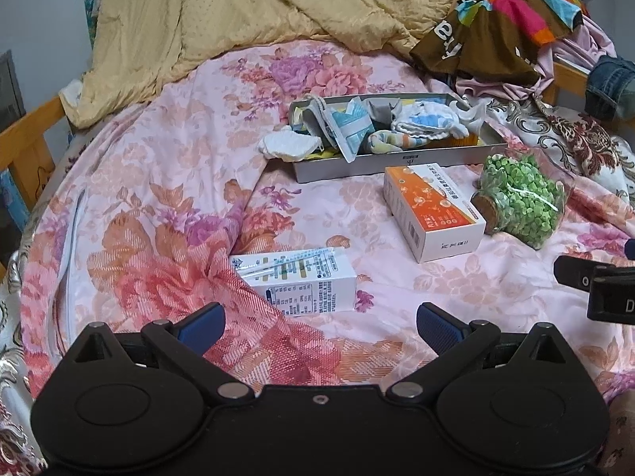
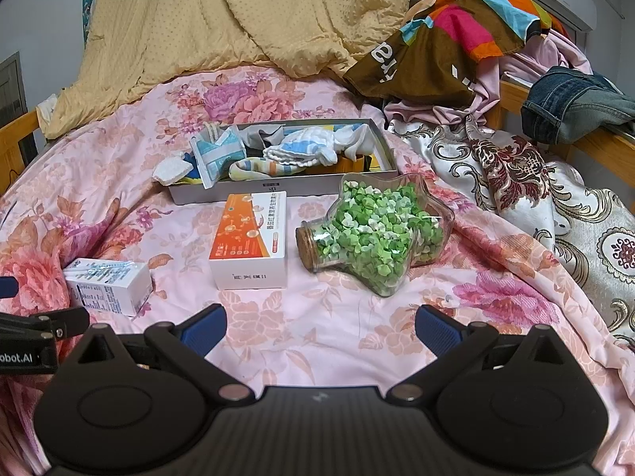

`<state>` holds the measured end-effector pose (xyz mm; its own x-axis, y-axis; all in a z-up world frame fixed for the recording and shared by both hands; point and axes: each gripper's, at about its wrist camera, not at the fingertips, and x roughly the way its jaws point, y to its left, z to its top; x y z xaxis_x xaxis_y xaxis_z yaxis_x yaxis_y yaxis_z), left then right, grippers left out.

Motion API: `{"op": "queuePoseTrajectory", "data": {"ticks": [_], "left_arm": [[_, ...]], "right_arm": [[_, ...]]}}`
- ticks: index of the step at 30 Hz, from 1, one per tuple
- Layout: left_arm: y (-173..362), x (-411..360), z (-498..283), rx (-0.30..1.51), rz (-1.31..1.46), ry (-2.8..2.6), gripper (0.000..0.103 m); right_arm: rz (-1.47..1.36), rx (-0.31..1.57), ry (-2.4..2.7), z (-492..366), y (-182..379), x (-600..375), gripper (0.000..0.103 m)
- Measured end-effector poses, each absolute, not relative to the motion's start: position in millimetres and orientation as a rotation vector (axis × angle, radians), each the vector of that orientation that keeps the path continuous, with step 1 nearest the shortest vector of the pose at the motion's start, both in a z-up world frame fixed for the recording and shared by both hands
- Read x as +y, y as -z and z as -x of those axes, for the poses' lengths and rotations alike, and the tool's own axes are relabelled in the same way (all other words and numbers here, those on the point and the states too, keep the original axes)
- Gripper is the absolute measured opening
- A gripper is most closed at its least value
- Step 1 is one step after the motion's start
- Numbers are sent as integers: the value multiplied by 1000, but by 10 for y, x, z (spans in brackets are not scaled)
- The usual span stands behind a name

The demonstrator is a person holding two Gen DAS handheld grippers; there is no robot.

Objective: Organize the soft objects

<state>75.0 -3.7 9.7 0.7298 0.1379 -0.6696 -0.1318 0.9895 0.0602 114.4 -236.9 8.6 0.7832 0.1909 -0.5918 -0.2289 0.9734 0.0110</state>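
On the bed, low over the sheet: both hand-held grippers hover side by side, neither touching anything.
Left hand-held gripper (image 1: 319,323): jaws spread wide, nothing between the blue pads (image 1: 202,325); its black body also shows at the left edge of the right wrist view (image 2: 43,327).
Right hand-held gripper (image 2: 321,327): jaws likewise wide apart and empty; a part of it shows at the right edge of the left wrist view (image 1: 595,281).
Sheet (image 2: 325,341): pink with large floral print, rumpled, covering the bed.
Milk carton (image 1: 301,281): small white carton lying on its side just ahead of the left hand-held gripper, a wrapped straw on its upper face.
Orange-and-white box (image 2: 252,238): lying flat near the middle of the bed, between the carton and the jar.
Star-shaped jar (image 2: 377,234): clear, corked, lying on its side and filled with small green and white folded pieces — just right of the box.
Grey tray (image 2: 278,190): shallow, rectangular, beyond the box; it holds the soft things.
Soft objects: striped socks (image 2: 262,168), a white cloth with blue marks (image 2: 305,146) and a teal-and-white packet (image 2: 218,154) are heaped in the tray; a white pad (image 2: 172,170) hangs over its left end.
Yellow quilt (image 1: 222,12): piled at the far end of the bed.
Clothes (image 2: 448,39): a brown garment with bright stripes, pale pink fabric and jeans (image 2: 571,103) — heaped at the far right, the jeans over a wooden rail.
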Motion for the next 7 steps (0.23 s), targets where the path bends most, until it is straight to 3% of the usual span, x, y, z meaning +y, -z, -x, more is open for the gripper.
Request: {"op": "queuePoseTrajectory", "data": {"ticks": [7], "left_arm": [[-115,-22,-765,741,4,-155,102]], "right_arm": [[63,633,-227,-1150,-91,-2366,103]]}}
